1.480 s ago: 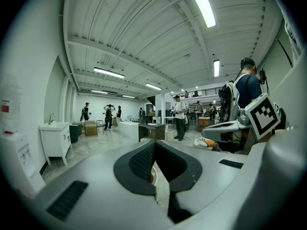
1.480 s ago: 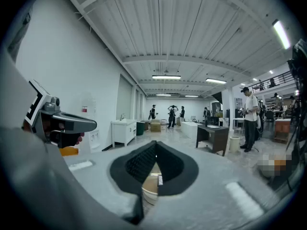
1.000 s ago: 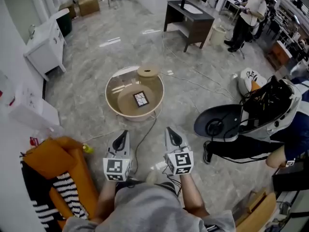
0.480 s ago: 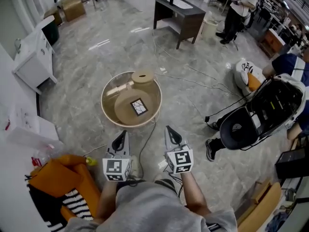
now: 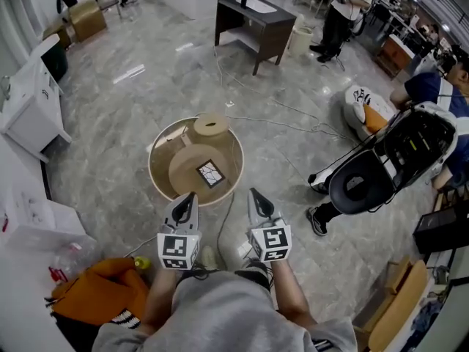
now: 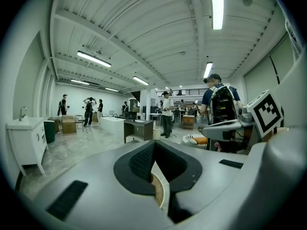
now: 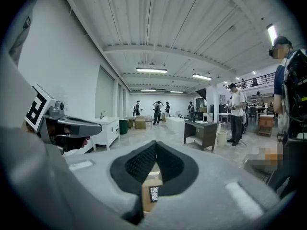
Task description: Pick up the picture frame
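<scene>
Large open-plan indoor hall, workshop or test-lab type. Indicators: polished grey stone-pattern floor point(image 5: 132, 130) all round the left hand-held gripper point(image 5: 188, 198); white ribbed ceiling point(image 6: 158, 32) with long fluorescent strip lights point(image 6: 93, 59) overhead; dark brown wooden desk point(image 5: 253, 17) far ahead; brown cardboard boxes point(image 5: 88, 20) far ahead-left; white sink cabinet point(image 5: 29, 112) to its left; persons point(image 5: 341, 6) standing far ahead-right.

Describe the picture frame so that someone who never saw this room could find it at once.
On the grey stone floor stands a round low table. The picture frame lies flat on its tan inner disc, near the middle. It is small, square and dark with white crack-like lines, unlike the pale round wooden piece at the far rim.
</scene>
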`<state>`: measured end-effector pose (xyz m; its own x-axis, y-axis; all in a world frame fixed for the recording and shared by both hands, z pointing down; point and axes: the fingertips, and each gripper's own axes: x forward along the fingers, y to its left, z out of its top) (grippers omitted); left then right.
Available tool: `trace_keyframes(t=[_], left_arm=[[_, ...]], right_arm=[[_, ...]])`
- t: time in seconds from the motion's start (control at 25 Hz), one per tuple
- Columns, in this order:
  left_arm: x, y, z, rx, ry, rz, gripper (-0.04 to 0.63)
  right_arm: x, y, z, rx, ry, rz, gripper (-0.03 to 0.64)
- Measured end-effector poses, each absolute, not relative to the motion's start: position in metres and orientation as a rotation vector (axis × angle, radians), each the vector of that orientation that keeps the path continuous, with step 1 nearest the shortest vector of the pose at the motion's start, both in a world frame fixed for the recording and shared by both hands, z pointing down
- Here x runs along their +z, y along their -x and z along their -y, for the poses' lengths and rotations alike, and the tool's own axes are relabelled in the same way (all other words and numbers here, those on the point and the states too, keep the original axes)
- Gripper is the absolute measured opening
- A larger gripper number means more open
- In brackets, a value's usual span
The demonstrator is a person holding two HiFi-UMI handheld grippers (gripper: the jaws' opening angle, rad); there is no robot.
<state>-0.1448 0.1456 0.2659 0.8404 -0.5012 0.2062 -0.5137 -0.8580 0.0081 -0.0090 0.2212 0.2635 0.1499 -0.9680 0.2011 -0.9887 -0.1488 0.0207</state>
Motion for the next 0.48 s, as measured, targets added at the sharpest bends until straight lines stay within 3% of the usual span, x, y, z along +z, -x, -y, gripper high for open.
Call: trace_keyframes(t=[0.48], left_arm=[[0.281, 0.122, -0.079, 0.338, -2.961, 0.779, 0.017]], right_arm=[[0.274, -0.011, -0.147, 0.223, -2.268, 1.942, 0.002]])
